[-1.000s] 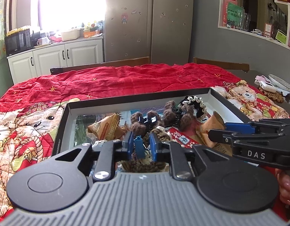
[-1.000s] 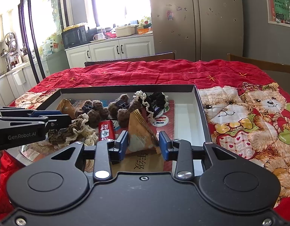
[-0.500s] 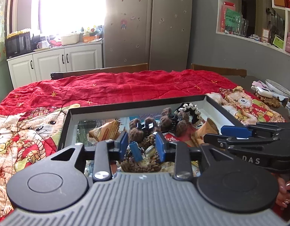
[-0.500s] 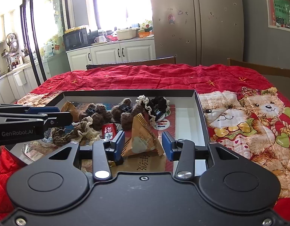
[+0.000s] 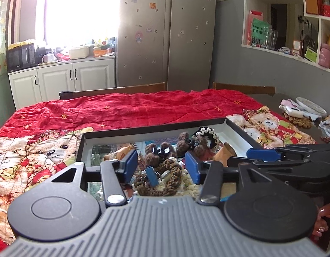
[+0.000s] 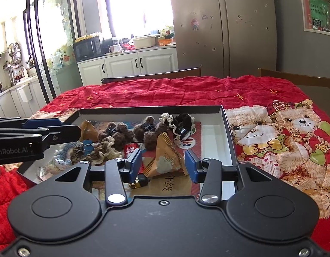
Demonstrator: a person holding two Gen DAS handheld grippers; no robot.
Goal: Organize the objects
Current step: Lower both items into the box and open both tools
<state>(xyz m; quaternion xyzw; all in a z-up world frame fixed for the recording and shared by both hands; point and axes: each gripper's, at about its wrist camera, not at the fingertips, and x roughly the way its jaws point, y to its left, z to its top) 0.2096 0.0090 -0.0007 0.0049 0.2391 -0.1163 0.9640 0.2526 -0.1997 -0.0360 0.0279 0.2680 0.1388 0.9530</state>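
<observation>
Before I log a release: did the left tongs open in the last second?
Yes. The left tongs have spread apart over the box; the small blue clip now lies loose between the pads, touching neither.

Daylight blows out the window (image 5: 79,15); fisheye bends sharp edges.

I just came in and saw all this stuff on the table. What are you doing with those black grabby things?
A person is sorting a box of bits and pieces on a red quilt. The left gripper is open above a brown scrunchie with a small blue clip on it. The right gripper is open around a triangular snack packet. Neither one holds anything. Fuzzy brown hair clips lie further back in the box.
</observation>
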